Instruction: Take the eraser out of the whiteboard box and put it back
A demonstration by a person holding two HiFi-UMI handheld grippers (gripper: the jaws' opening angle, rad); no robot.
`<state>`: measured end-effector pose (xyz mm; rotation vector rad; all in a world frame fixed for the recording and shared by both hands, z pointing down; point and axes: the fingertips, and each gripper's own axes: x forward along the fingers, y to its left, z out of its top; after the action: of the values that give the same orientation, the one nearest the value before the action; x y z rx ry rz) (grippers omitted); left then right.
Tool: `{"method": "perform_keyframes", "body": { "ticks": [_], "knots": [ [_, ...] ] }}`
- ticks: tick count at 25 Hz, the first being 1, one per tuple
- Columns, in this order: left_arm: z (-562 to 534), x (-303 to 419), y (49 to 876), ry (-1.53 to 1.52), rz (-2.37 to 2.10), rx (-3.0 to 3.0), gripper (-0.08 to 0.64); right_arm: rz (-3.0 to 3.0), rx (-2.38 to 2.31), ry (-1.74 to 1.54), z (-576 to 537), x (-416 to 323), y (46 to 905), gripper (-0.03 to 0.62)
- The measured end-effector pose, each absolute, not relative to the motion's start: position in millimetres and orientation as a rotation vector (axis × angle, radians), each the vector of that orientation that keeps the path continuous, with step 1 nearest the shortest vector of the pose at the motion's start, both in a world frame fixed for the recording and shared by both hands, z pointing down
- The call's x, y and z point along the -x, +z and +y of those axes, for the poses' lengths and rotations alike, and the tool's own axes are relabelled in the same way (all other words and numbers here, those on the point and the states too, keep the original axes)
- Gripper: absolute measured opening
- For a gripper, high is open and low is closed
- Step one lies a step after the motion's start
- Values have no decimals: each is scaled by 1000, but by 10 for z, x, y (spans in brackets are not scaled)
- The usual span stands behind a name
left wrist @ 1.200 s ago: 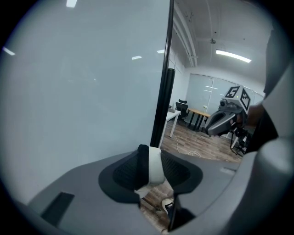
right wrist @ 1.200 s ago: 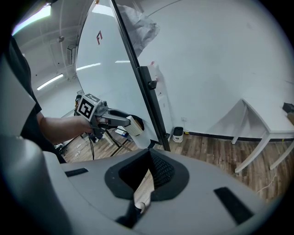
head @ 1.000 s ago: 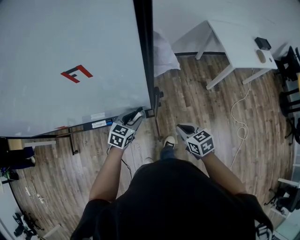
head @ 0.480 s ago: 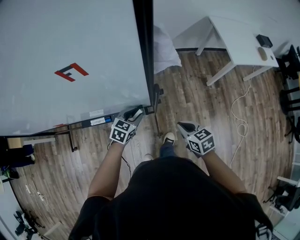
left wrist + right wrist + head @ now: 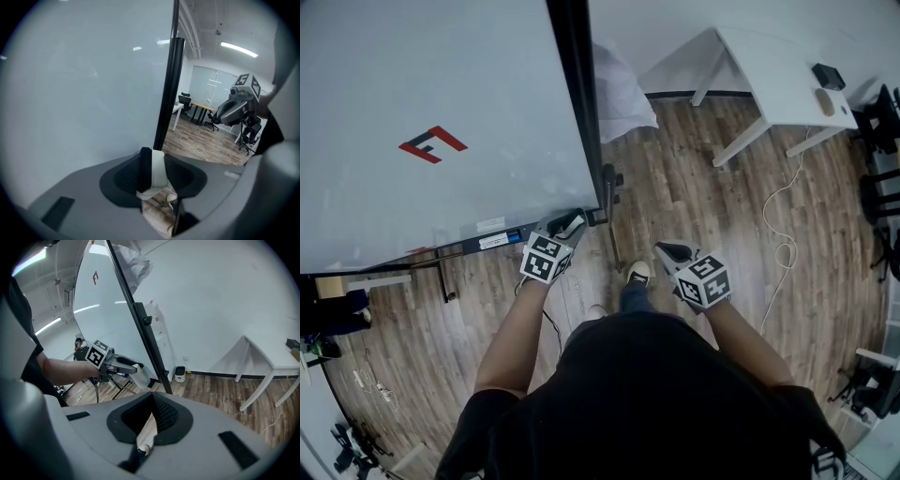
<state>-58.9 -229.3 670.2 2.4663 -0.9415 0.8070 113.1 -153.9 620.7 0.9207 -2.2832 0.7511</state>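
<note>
left hand-held gripper [image 5: 570, 224] pinching white black-backed block eraser [image 5: 157, 174] mid-body, prob light n squishy; right hand-held gripper [image 5: 150, 404], 3 o'clock, pressed together.

To me the whiteboard [image 5: 441, 75] reads smooth and glossy, with light glare, edged by a matt black frame [image 5: 577, 112]. The floor [image 5: 712, 206] is grained wood planking. My left tool [image 5: 153, 164] is matt grey plastic with ribbed dark pads [image 5: 127, 177]; the eraser [image 5: 158, 176] in it looks smooth white, one side dark.
</note>
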Motion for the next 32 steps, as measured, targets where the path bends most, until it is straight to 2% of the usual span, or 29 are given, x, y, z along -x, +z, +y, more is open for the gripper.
{"method": "perform_keyframes", "body": {
  "ticks": [14, 32],
  "knots": [
    [-2271, 610, 6562, 797, -982, -2485, 169, -2297, -938, 736, -1497, -1144, 6120, -6],
    [-1957, 809, 5986, 694, -1066, -2556, 173, -2353, -906, 652, -1385, -928, 5855, -6]
  ]
}}
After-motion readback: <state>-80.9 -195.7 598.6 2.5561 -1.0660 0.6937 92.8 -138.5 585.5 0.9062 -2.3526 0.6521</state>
